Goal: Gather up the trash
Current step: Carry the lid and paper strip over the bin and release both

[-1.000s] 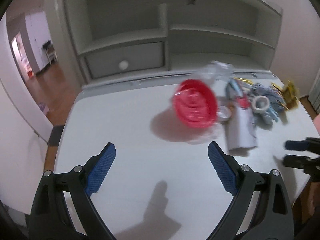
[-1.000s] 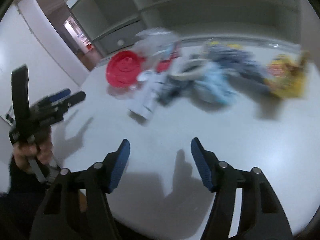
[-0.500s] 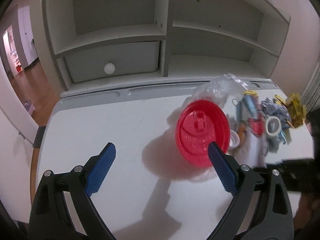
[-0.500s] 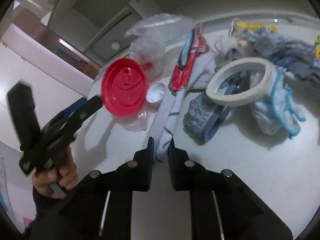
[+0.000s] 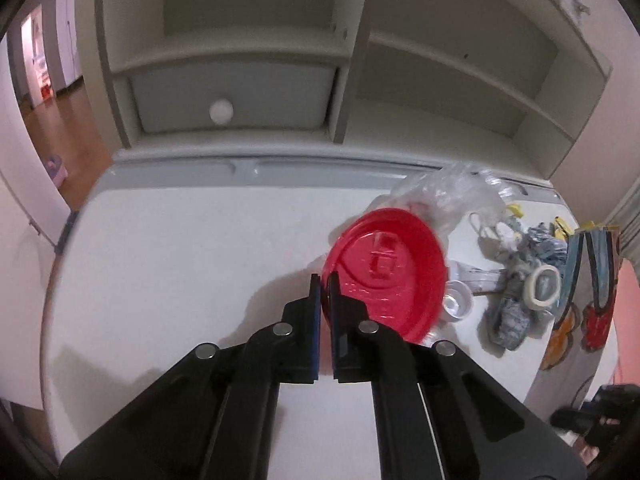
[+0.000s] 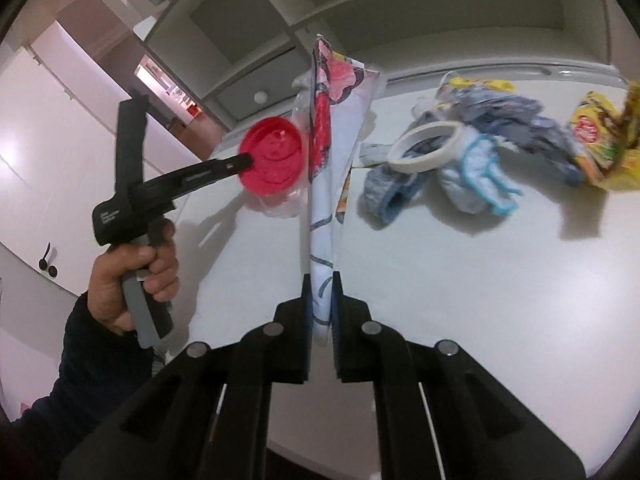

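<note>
My left gripper [image 5: 325, 280] is shut on the rim of a red plastic lid [image 5: 386, 272] with clear plastic wrap [image 5: 444, 196] behind it; the lid also shows in the right wrist view [image 6: 274, 156]. My right gripper [image 6: 320, 280] is shut on a folded sheet of printed paper [image 6: 326, 148] with red and blue cartoon drawings, held up off the white table [image 6: 440, 280]. The paper shows at the right edge of the left wrist view [image 5: 584, 292].
On the table lie a roll of masking tape [image 6: 426, 146], grey and blue cloths [image 6: 476, 184], a yellow snack wrapper [image 6: 604, 144] and a small white cap [image 5: 456, 300]. A white shelf unit with a drawer [image 5: 232, 96] stands behind the table.
Both grippers were open a second ago. The right one shut on the printed paper and lifted it. The left one moved in to the red lid and shut on its rim.
</note>
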`<state>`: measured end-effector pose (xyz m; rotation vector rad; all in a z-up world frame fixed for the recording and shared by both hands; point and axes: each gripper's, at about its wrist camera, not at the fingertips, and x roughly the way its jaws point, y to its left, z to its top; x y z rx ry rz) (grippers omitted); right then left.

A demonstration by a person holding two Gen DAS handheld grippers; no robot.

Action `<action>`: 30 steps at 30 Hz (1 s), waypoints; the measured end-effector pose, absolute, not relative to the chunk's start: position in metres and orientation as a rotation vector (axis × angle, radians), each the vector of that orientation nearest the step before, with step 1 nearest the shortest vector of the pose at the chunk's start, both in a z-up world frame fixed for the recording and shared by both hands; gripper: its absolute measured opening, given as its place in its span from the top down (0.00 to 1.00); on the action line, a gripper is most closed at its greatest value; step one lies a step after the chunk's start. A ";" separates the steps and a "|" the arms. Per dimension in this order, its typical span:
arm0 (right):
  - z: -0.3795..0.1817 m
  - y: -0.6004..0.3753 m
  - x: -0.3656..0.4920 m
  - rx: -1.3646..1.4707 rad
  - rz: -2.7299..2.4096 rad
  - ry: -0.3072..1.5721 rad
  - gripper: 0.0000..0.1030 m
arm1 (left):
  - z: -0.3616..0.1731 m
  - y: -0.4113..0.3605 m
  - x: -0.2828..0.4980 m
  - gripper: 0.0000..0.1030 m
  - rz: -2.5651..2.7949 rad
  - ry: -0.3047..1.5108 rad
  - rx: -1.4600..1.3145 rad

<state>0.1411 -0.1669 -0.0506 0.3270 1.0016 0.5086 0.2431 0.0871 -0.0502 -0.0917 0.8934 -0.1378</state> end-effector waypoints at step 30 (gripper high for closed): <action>-0.135 -0.589 -0.182 0.567 -0.389 0.927 0.92 | -0.066 -0.362 -0.032 0.98 -1.031 0.851 0.250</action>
